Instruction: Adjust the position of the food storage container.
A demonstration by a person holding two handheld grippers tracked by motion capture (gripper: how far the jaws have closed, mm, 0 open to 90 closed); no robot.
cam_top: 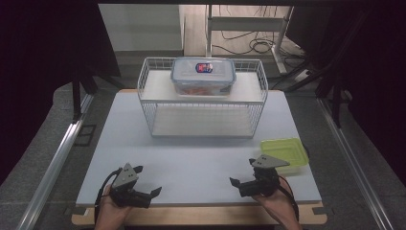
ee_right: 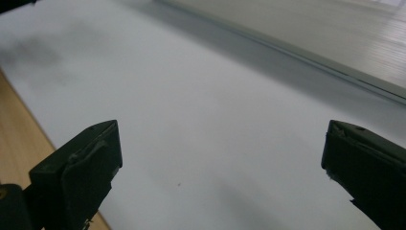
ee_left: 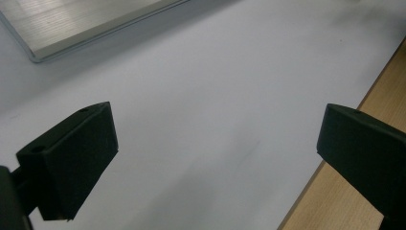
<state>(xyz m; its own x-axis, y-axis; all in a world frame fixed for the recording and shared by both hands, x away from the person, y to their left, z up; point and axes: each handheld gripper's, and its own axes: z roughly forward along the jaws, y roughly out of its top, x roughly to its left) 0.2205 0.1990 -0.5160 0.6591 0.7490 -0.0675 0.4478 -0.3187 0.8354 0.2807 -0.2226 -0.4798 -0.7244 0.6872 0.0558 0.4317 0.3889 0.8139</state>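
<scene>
Both tools, left [cam_top: 146, 184] and right [cam_top: 242, 176], gape empty before the rack [cam_top: 202, 103]; I'd approach its box [cam_top: 203, 76] squarely.

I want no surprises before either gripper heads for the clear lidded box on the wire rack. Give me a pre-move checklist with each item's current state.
1. Left gripper open with nothing between its jaws: ok.
2. Right gripper open with nothing between its jaws: ok.
3. Clear plastic box with a blue-rimmed lid sits flat on the top shelf of the white wire rack: ok.
4. Box lid latched: cannot tell, too small in the high view.
5. White table surface between the grippers and the rack free of obstacles: ok.
6. Yellow-green plastic lid lies close beside the right gripper and could be knocked: not ok.
</scene>
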